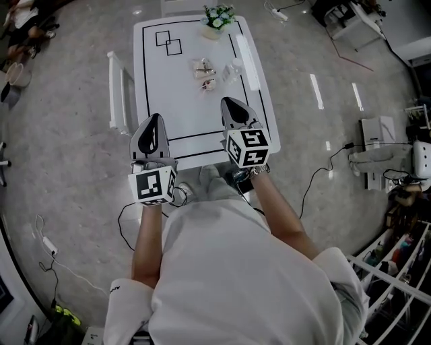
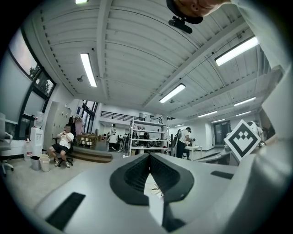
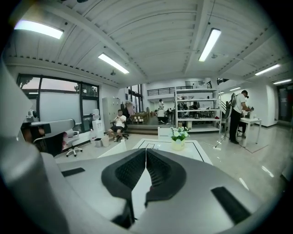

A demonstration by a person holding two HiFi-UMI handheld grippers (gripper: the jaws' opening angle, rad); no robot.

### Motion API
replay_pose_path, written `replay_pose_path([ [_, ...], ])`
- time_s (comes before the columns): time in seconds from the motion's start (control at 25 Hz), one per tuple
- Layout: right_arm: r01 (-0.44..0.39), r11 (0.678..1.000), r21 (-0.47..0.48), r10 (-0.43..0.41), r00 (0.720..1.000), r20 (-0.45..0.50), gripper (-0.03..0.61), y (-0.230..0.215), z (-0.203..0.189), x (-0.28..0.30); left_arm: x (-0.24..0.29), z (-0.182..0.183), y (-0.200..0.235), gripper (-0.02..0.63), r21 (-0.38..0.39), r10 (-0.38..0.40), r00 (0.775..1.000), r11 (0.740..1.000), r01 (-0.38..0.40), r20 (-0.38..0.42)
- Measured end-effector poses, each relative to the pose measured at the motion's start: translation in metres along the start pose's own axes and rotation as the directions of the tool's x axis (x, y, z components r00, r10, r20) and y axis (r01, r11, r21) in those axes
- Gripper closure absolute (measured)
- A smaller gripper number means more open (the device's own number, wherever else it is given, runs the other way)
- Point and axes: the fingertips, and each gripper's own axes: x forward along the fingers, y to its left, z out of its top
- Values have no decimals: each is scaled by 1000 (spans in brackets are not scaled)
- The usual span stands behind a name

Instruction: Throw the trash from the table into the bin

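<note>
The trash lies mid-table in the head view: crumpled wrappers [image 1: 203, 73] and a clear plastic piece [image 1: 233, 70] on the white table [image 1: 155, 81] with black outlines. My left gripper [image 1: 156, 116] hovers over the table's near left edge, jaws together and empty. My right gripper [image 1: 225, 100] is over the near right part, closer to the trash, also shut and empty. In the left gripper view the jaws [image 2: 149, 155] meet at the tips, and the wrappers [image 2: 155, 189] show through the gap below. The right gripper view shows the jaws [image 3: 146, 151] pressed together. No bin shows near the table.
A flower pot [image 1: 217, 20] stands at the table's far end, also ahead in the right gripper view as the flower pot [image 3: 178, 137]. A white chair [image 1: 118, 94] stands along the table's left side. Cables [image 1: 316, 178] trail on the floor at right. Pale buckets [image 2: 44, 163] stand far off beside a seated person.
</note>
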Motion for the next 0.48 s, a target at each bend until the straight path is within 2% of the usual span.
replay_pose_path([
  [0.2, -41, 999, -4, 41, 995, -94, 568, -21, -22, 46, 41, -14, 2, 609, -6, 6, 1000, 1000, -6, -30],
  [0.36, -64, 998, 14, 66, 976, -207, 564, -42, -53, 85, 73, -33, 5, 609, -16, 16, 997, 1000, -18, -72],
  [0.48, -81, 996, 33, 87, 952, -294, 502, -55, -79, 113, 98, -48, 5, 609, -30, 21, 994, 999, -24, -104],
])
